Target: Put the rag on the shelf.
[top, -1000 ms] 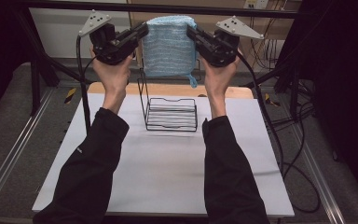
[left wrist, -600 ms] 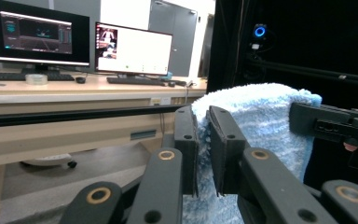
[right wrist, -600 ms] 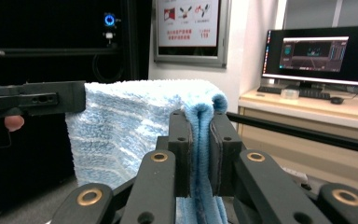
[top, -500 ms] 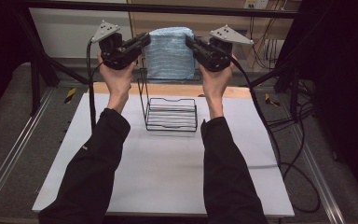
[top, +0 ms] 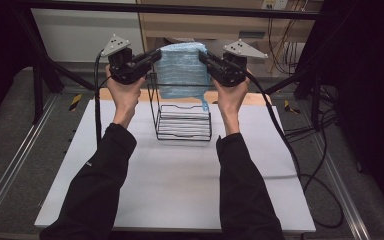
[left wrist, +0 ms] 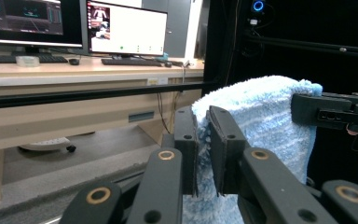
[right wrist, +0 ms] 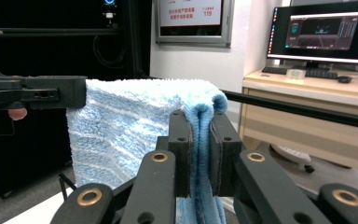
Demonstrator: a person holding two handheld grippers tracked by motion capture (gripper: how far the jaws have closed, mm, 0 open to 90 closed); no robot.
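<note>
**Jaws clamped on both top corners of the towel above the rack**

Jaws first: in our own gripper views both pairs are pressed together on folds of the blue towel. Our left gripper pinches the towel's left top corner, and our right gripper pinches the right top corner, with the cloth bunched between the pads and nothing else in either grip.

Nearest us on the white worktop lie only our sleeves. Farther out, near the far edge, stands the black wire rack. In the high view the left gripper and right gripper hold the towel stretched between them in the air, directly above the rack, its lower edge hanging into the top of the frame and one small tail dangling at the right. Beyond that sit a wooden desk and monitors.

What could go wrong, as we judge it: the hanging edge may snag on the upright wires if we lower it off-centre, dragging the light rack or tipping it. An uneven descent of our two hands would let the cloth sag to one side and land crooked. A thin pinch of fluffy pile could also slip free at either corner.
</note>
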